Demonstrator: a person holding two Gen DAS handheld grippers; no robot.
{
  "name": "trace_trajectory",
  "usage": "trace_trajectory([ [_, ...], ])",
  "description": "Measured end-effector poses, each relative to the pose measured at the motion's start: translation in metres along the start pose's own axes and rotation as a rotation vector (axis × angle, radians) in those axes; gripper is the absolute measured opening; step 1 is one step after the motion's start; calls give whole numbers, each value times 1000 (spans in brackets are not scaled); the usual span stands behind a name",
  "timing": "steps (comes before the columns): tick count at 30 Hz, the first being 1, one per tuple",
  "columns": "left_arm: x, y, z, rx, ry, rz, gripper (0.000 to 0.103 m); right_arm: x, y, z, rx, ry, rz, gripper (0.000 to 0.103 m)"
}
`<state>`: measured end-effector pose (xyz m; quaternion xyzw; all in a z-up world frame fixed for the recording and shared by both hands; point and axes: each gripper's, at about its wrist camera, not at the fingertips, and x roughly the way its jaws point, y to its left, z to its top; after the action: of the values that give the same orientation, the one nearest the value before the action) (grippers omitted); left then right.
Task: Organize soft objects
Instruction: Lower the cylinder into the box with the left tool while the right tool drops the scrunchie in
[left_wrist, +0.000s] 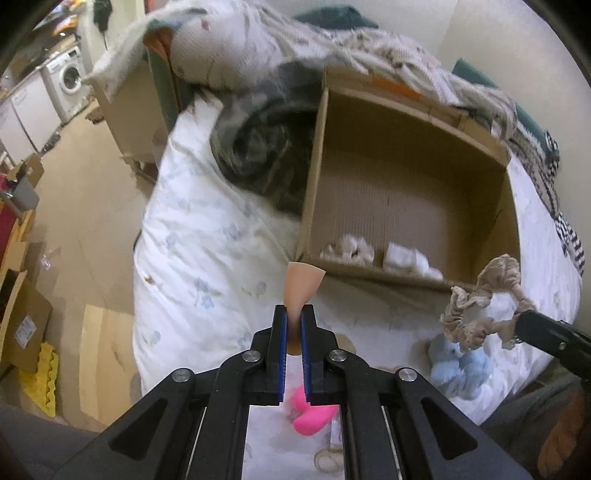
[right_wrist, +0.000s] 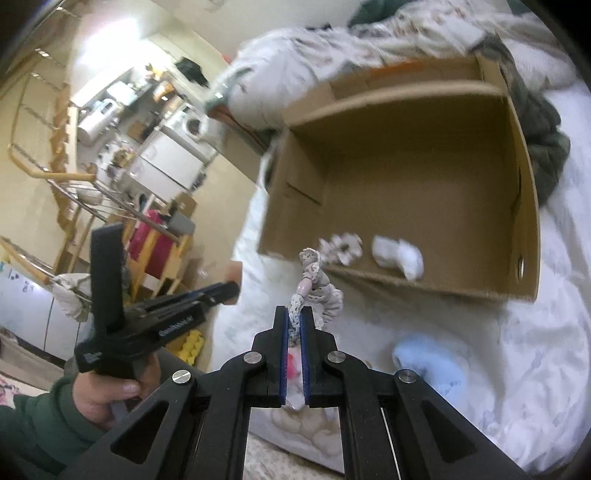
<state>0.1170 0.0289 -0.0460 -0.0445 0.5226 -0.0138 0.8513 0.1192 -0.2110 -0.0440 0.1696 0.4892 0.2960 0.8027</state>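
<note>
Both claws stand just short of the cardboard box (left_wrist: 406, 192), which lies directly ahead on the bed (left_wrist: 207, 258). The left claw (left_wrist: 294, 314) is clamped on a beige sponge wedge (left_wrist: 303, 282); the right claw (right_wrist: 294, 317) is clamped on a lace scrunchie (right_wrist: 314, 280), judged nearer the box's open front.

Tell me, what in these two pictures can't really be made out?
- Two white items in the cardboard box: motion blur in both views hides what they are.
- Pink object: left wrist view, mostly hidden behind the left gripper, which pinches a beige piece.
- Blue soft toy: blurred in the right view, partly covered by the scrunchie in the left.
- Right gripper: its fingers cover the held part of the scrunchie.
</note>
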Motion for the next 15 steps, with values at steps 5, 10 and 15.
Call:
trace_trajectory([
  [5,-26,-1,7,-3,-139,2,7,-24,7,8,-34,-132,-26,8],
  [10,-34,-12,22,24,-179,-34,7,-44,1,15,-14,-225,-70,8],
  [15,-36,-30,44,77,-193,-53,7,-52,-19,26,68,-269,-94,8],
])
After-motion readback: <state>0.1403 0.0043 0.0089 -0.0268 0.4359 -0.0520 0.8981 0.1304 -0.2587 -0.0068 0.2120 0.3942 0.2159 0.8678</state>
